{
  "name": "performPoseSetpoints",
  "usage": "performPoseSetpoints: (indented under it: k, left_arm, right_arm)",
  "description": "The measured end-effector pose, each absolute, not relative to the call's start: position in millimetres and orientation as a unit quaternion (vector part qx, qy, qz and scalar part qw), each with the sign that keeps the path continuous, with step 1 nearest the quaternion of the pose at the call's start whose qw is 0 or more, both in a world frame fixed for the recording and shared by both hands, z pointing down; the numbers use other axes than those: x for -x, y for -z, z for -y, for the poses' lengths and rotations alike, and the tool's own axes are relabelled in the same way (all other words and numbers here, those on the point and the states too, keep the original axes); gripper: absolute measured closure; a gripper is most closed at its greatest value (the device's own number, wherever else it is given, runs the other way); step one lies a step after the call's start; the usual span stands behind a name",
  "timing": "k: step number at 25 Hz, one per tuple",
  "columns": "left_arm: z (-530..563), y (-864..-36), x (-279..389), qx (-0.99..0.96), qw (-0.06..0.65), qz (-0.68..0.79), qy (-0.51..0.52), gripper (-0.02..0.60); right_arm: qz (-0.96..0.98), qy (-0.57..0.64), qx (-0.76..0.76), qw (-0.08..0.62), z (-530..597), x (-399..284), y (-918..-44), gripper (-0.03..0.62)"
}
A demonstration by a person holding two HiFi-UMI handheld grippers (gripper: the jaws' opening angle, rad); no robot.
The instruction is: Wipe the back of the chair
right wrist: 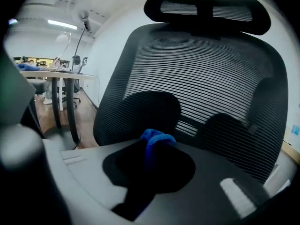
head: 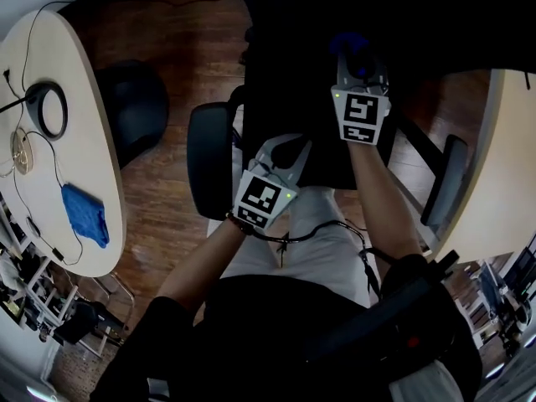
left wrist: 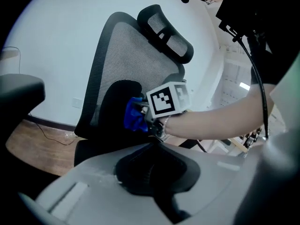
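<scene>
Overhead, the head view looks steeply down on a dark wooden floor (head: 159,40) and a white oval surface (head: 88,132) at the left. On it lie a black ring (head: 46,109) with thin cables and a second blue cloth (head: 85,214). A black office chair (head: 285,82) fills the centre, one armrest (head: 208,162) to its left. Both of the person's forearms reach toward it. The left gripper (head: 280,153) is nearer the body. The right gripper (head: 358,57) is further out, with a blue cloth (head: 347,43) at its tip against the dark chair.

Next, the left gripper view shows a white wall (left wrist: 56,41) behind the grey mesh chair back (left wrist: 136,55) and its headrest (left wrist: 166,34). The left gripper's own jaws sit together at the bottom of the picture with nothing between them, well clear of the chair. Only this view shows from the side that the right gripper (left wrist: 142,110) presses the cloth (left wrist: 132,118) onto the dark lower part of the chair back.

Finally, the right gripper view looks straight at the mesh back (right wrist: 201,74), close, with the headrest (right wrist: 206,11) on top. The right gripper's jaws are closed on the cloth (right wrist: 157,138), which bunches up just above them, touching the lower mesh. Only here do the room's ceiling lights (right wrist: 63,24) and the surface (right wrist: 61,74) show from the side, at the far left.
</scene>
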State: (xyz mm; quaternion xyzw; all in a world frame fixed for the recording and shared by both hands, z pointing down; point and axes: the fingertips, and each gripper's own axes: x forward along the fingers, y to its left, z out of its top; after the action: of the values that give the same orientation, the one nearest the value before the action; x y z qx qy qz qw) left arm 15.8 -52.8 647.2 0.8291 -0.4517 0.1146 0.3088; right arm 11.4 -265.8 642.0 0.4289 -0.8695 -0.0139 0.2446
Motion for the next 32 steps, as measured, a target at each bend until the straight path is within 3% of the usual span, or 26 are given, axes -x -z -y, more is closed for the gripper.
performPoseSetpoints:
  k: [8, 11, 19, 25, 32]
  left_arm:
    - [32.2, -624.2, -12.2, -0.864, 0.306, 0.392, -0.075, 0.575]
    - [31.6, -617.9, -9.3, -0.867, 0.302, 0.392, -0.064, 0.580]
    - [30.3, -613.5, -7.1, -0.873, 0.269, 0.402, -0.063, 0.580]
    - [18.6, -622.5, -10.1, -0.875, 0.265, 0.390, -0.108, 0.577]
    - [33.3, -661.4, -6.5, -0.833, 0.287, 0.441, -0.173, 0.577]
  right_arm:
    - [0.883, 0.008, -0.398, 0.250, 241.7, 84.2, -655.4, 0.546]
    - [0.915, 0.025, -0.316, 0.247, 221.2, 127.7, -654.3, 0.546]
    - [0.966, 0.043, -0.175, 0.183, 189.9, 189.0, -607.1, 0.546]
    - [0.968, 0.044, -0.216, 0.124, 193.7, 105.5, -551.5, 0.546]
    - [0.873, -0.020, -0.392, 0.289, 211.3, -132.1, -644.3, 0.546]
